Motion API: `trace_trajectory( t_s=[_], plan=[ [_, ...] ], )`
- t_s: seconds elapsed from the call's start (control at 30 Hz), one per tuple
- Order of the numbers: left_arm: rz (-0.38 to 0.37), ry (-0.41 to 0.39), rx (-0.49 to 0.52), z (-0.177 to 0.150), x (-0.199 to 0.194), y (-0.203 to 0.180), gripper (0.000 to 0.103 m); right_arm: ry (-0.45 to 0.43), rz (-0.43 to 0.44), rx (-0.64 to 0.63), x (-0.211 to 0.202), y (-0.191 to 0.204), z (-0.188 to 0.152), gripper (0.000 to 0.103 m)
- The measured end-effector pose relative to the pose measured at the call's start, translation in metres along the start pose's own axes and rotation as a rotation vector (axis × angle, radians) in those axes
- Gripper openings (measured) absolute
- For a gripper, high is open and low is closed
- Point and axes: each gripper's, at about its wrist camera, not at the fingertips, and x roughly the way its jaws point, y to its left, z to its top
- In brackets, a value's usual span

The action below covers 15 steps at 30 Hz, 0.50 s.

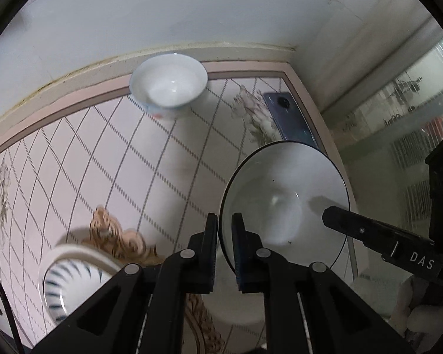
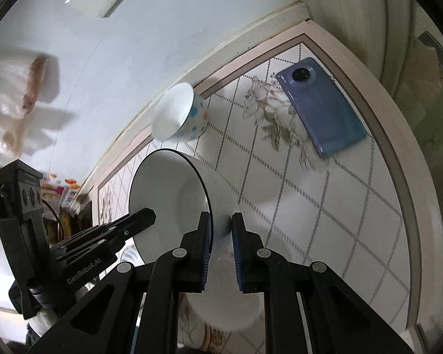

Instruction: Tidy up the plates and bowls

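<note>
You had the white bowl with the thin dark rim (image 1: 283, 203) pinched from both sides and lifted clear above the patterned table (image 1: 109, 153). Your left gripper (image 1: 224, 230) was nearly closed, its fingers (image 1: 211, 233) clamped over the rim wall on one side; your right gripper (image 2: 220, 230) was closed the same way on the opposite rim, one finger inside the bowl and one outside.

This was glazed ceramic by the look of it: stiff, fairly heavy for a rim pinch, slick, and likely to chip or shatter if it slipped. The rim was the only place those fingers could bite, so two opposite grips suited it; a tilt would have let it pivot between the pads.

A polka-dot bowl (image 2: 180, 118) stood near the wall, a striped bowl (image 1: 71, 280) sat low to the left, and a blue phone (image 2: 322, 106) lay face down by the table's edge.
</note>
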Motion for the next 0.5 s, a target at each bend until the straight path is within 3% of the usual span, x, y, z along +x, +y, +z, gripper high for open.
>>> trace_trajectory(
  t_s=[0.2,0.5],
  plan=[
    [0.001,0.026,0.012,-0.034,-0.006,0.002,0.008,0.031,0.014,0.011,-0.011,-0.001,-0.041,0.016],
    [0.023,0.081,-0.001,-0.058,0.017,0.011,0.008,0.113,-0.008,0.004,0.013,-0.010,-0.077,0.016]
  ],
)
